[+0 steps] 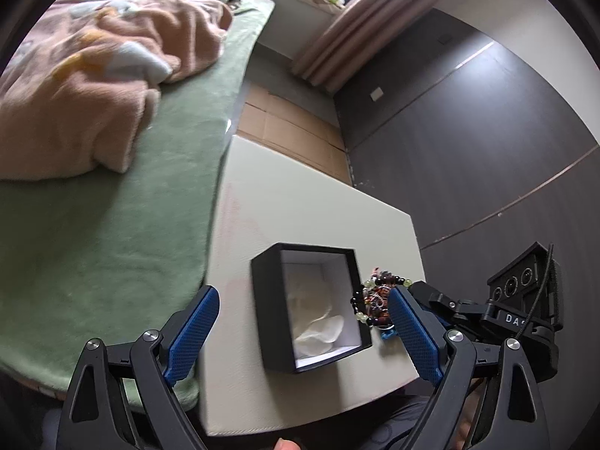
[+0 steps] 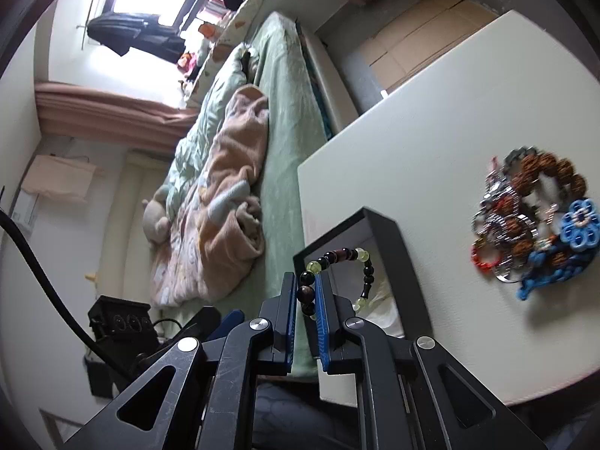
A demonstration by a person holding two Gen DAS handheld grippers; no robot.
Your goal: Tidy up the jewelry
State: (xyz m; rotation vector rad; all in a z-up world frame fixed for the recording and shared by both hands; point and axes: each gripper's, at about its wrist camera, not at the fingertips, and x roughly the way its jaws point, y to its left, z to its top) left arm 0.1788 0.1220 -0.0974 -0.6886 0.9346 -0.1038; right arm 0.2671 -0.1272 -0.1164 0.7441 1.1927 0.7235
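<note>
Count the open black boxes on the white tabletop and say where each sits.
1. A single open black box with white lining sits on the white tabletop near the green bedspread, between the open left gripper fingers. None seems hidden.

Showing only the white letters "DA", perhaps with the start of a third letter, on the black body of the right gripper (image 1: 420,292), at the right edge of the left wrist view. Reading nothing else: no lettering legible on the black box (image 1: 311,307), the white table (image 1: 300,195) or the dark wall panels (image 1: 468,142).
</note>
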